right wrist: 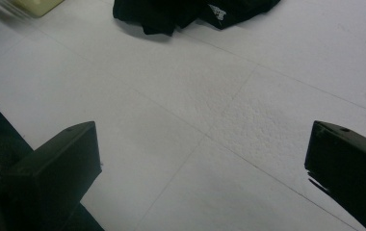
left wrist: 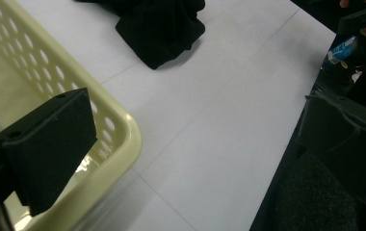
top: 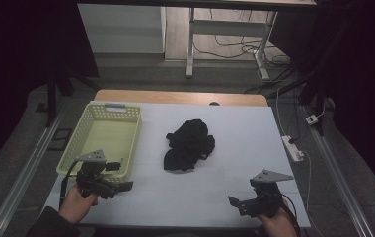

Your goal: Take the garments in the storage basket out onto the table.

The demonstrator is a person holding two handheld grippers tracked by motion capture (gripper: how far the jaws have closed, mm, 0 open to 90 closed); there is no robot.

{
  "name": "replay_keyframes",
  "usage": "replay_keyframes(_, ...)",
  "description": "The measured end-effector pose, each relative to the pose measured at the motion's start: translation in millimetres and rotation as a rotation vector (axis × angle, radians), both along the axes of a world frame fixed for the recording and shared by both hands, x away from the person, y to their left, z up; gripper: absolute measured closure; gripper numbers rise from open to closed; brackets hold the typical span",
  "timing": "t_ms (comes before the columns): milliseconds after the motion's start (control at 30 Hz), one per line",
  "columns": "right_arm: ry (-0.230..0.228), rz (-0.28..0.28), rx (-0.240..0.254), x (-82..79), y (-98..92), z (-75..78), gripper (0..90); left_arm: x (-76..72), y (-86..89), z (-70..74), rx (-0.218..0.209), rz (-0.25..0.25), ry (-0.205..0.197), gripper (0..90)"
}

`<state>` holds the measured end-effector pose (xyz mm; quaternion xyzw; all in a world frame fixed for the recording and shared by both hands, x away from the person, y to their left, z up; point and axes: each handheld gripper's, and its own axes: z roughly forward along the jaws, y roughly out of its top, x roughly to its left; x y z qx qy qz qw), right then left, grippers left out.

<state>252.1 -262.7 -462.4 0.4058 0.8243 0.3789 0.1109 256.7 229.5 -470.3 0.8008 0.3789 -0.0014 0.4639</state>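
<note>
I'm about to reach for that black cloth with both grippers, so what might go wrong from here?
The left gripper hangs right at the yellow basket rim, so swinging toward the black cloth may knock the basket. The cloth lies crumpled, so open jaws may pinch only one fold. The right gripper sits near the table's front edge.

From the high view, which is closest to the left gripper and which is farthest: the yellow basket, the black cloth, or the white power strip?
Starting from the left gripper:
1. Yellow basket, right beside it at the table's left; the gripper sits at its near corner.
2. Black cloth, crumpled in the middle of the table.
3. White power strip, off the table's right edge, farthest.
</note>
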Motion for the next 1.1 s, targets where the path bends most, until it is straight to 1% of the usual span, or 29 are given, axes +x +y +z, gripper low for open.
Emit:
replay_keyframes(300,-0.001,0.0,-0.002,-0.1,0.3,0.0,0.0,-11.7,13.4,-2.3,0.009,0.037,-0.005,0.0)
replay_keyframes(567,-0.001,-0.001,-0.002,-0.1,0.4,0.0,0.0,-22.0,26.8,-5.7,-0.007,0.069,0.004,0.0)
replay_keyframes(800,-0.002,-0.001,-0.003,-0.2,0.3,-0.1,0.0,-31.4,37.6,-9.3,-0.012,0.097,0.012,0.0)
replay_keyframes(967,-0.002,-0.001,-0.003,-0.2,0.4,0.0,0.0,-37.4,45.8,-10.4,-0.01,0.121,0.012,0.0)
replay_keyframes(1100,-0.002,-0.001,-0.003,-0.2,0.3,0.0,0.0,-42.1,52.8,-10.7,0.001,0.145,0.007,0.0)
